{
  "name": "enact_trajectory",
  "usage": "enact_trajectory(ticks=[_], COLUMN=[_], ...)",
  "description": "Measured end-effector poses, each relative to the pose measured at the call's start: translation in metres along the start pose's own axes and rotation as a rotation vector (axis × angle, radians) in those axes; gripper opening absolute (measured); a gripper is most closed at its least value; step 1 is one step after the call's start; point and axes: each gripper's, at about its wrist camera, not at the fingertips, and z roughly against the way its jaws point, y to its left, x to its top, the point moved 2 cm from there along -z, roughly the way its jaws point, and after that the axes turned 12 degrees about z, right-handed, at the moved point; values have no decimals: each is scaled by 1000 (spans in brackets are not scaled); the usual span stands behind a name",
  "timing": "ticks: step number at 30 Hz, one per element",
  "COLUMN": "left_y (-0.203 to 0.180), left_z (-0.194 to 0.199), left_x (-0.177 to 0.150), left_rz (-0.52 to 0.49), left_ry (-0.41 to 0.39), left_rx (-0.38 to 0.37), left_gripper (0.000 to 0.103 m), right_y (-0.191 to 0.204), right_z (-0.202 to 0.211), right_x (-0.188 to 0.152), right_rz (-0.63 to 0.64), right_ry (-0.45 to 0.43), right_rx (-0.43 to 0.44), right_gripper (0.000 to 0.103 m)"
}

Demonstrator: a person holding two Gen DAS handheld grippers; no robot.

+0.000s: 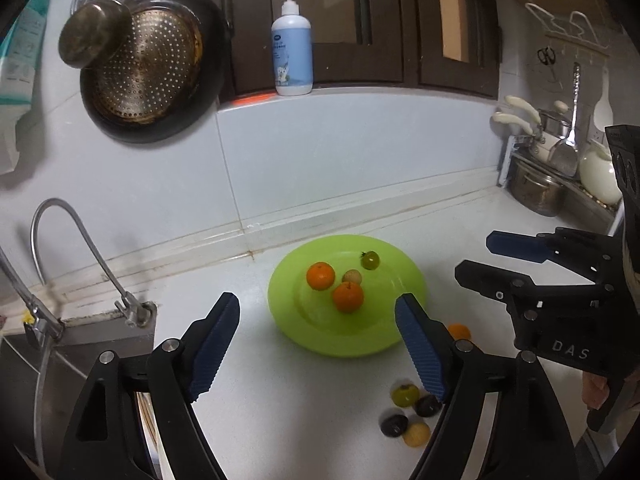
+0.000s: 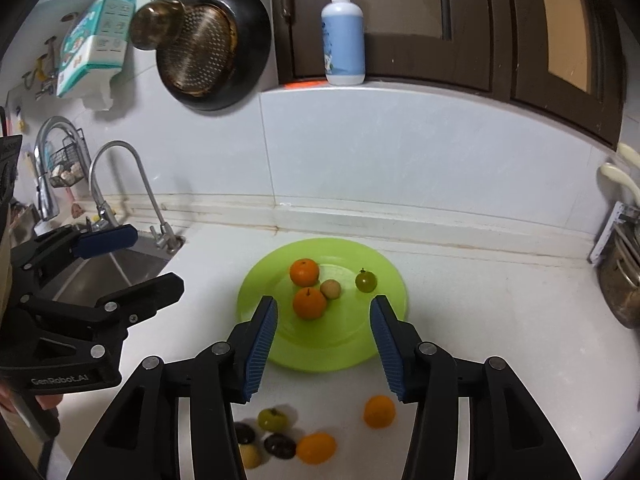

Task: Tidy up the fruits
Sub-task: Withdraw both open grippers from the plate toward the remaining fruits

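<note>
Both wrist views face the plate (image 1: 280, 300) — seemingly from close above.

Pump bottle (image 1: 292, 46), hanging pan (image 1: 154, 66), perhaps a colander.

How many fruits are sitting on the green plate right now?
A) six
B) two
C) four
C: the plate holds two oranges, a small tan fruit and a green one.
</note>
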Motion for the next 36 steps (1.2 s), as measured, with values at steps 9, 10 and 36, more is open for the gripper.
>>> enact_trajectory(ticks=[9, 10, 36], left_y=[-4, -4, -54], left_z=[26, 27, 17], left_x=[-30, -32, -109], left_rz=[20, 19, 162], left_ry=[10, 10, 25], left_rx=[-24, -24, 126], left_gripper=[80, 80, 80], right_y=[18, 20, 15], right_z=[32, 34, 27], right_x=[-20, -22, -73], right_rz=[35, 43, 360], right_ry=[-33, -32, -14], right_rx=[-34, -36, 168], right_gripper=[49, 49, 49])
